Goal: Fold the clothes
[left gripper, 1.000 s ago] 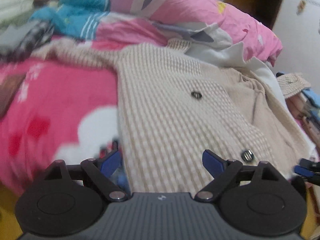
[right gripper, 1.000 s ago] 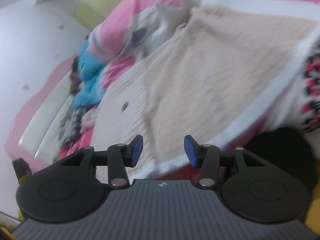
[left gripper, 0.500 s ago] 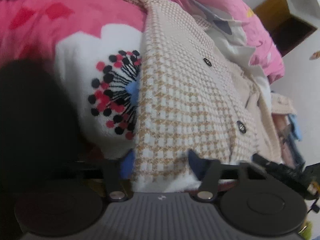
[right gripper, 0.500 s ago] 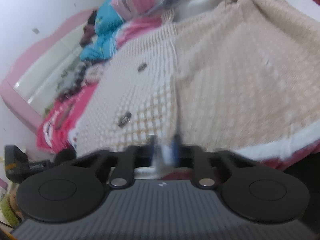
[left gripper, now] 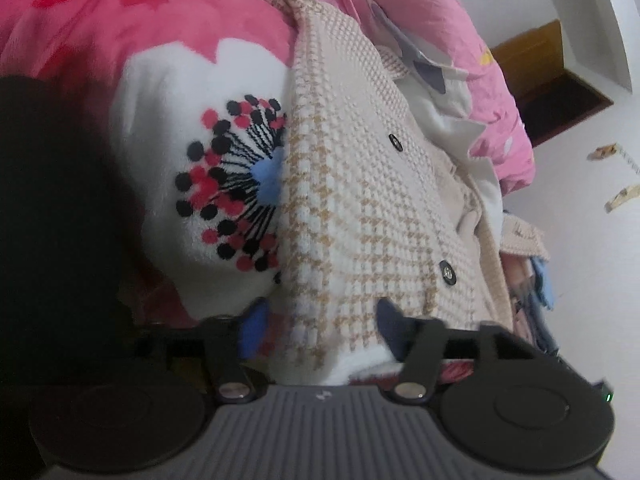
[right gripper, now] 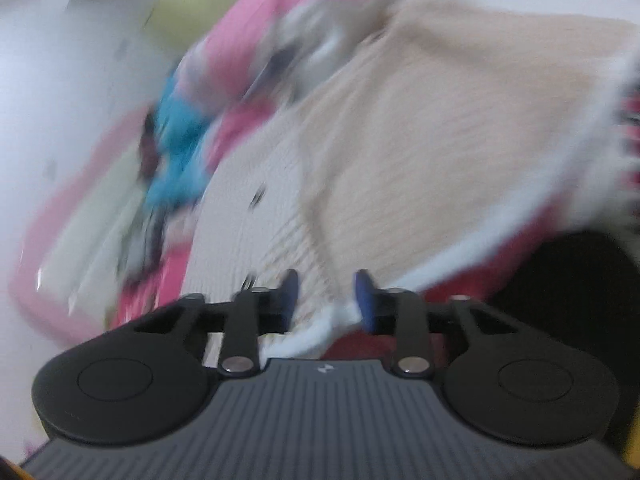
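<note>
On the bed's pink fleece blanket (left gripper: 132, 20) lies a beige houndstooth cardigan (left gripper: 352, 184); both grippers, left (left gripper: 320, 330) and right (right gripper: 326, 300), have just been opening, released around its hem, white walls beyond.

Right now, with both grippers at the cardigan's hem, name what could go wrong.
1. The left gripper straddles a thick hem of the cardigan; its jaws have just been opening and may lose it.
2. The right gripper has only a thin white edge between its jaws, just opening; the blurred view hides any grip.
</note>
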Available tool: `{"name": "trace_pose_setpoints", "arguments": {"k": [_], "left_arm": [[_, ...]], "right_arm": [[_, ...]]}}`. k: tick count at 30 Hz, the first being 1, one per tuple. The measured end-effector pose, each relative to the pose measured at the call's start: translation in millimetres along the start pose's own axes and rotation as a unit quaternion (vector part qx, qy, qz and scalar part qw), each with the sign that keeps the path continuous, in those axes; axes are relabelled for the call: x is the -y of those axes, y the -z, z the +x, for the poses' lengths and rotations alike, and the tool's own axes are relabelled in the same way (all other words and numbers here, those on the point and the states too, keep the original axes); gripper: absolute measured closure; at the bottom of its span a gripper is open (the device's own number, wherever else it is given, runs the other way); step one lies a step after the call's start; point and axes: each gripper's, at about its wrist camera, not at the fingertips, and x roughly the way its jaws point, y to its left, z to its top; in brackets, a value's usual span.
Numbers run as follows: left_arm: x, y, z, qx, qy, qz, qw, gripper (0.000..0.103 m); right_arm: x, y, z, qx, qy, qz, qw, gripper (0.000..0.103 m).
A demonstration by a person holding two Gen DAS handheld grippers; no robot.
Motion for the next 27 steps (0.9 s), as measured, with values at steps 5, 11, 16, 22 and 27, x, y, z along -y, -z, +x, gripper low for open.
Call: {"name": "trace_pose_setpoints", "arguments": {"k": [5, 11, 16, 22, 27], "left_arm": [[-7, 4, 25, -0.029, 0.016, -0.046, 0.9984, 0.042], [8, 8, 33, -0.020, 0.015, -0.016, 0.9995, 0.066], [9, 8, 35, -0.023, 0.009, -0.018, 0.9995, 0.059], [9, 8, 33, -0.023, 0.006, -0.016, 0.9996, 0.055], [9, 8, 33, -0.028, 0.002, -0.011, 0.9995, 0.054]], "right_arm": [[41, -11, -20, 0.027, 0.044, 0.104, 0.993, 0.060], [65, -15, -11, 0.051, 0.056, 0.181, 0.981, 0.060], [81, -16, -17, 0.078, 0.044, 0.219, 0.972, 0.063], [83, -17, -36, 0.108, 0.014, 0.222, 0.969, 0.073], [94, -26, -31, 0.120, 0.026, 0.235, 0.964, 0.071]]}}
